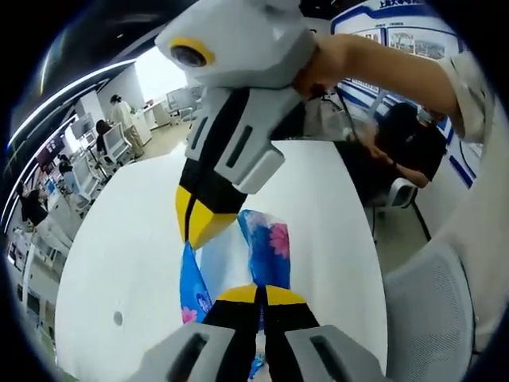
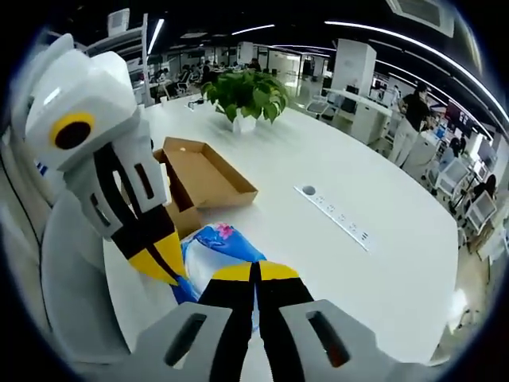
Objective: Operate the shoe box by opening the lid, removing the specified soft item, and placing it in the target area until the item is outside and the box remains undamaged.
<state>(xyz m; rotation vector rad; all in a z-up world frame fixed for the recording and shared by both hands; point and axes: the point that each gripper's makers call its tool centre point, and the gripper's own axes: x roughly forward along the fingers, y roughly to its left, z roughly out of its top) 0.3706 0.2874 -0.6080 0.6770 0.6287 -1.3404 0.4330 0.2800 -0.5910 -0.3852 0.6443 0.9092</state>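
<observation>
Left gripper clamped on blue floral cloth | right gripper clamped on same cloth | box open on white worktop

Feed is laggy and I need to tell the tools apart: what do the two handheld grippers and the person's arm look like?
Both match. The left gripper and right gripper have light grey angular plastic shells with slotted grey panels, black jaw arms and yellow tips. Seen from the left gripper view, the right gripper's grey head carries a yellow-ringed round port. A pale short sleeve covers the person's upper arm.
</observation>
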